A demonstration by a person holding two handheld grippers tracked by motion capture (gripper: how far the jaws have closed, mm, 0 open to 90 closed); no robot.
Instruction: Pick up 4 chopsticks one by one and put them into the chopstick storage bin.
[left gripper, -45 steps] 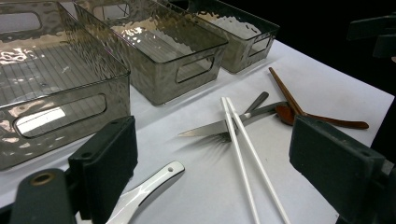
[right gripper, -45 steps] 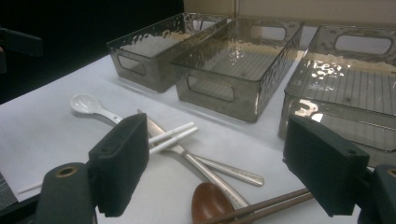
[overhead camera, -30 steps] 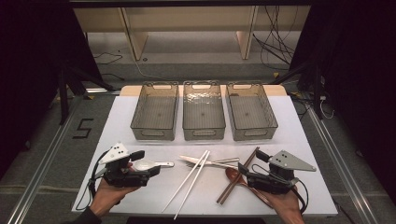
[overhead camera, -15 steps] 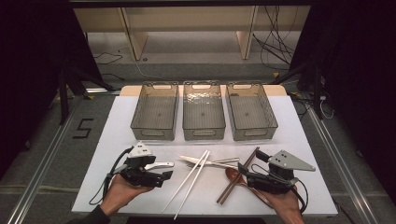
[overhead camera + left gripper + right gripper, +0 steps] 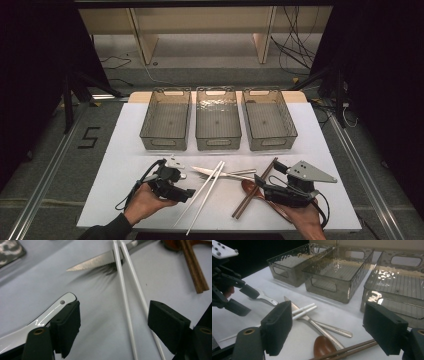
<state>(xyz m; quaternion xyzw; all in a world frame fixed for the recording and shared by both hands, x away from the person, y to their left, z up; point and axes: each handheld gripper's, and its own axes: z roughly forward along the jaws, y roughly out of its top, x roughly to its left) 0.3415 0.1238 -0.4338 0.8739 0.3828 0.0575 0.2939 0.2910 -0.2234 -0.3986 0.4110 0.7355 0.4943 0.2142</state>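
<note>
Sliding rightward vs the earlier frames, the left gripper now sits lower centre-left of the high view, close to the white chopsticks; a sec ago it was further left on the worktop. Its fingers have just been closing a bit but are apart w/ bare worktop between them. In the left gripper view both white chopsticks run up between the fingers, nearer the right-hand one, pads not pressing on them. White spoon handle lies just beside the left finger, at the frame's lower left. Serrated knife crosses under the chopsticks at top centre.

Three clear bins in a row across the upper middle of the worktop, well apart from the cutlery. Brown chopsticks and brown spoon lie right of centre, by the right gripper, which hasn't shifted; its fingers stand wide apart, nothing gripped.
</note>
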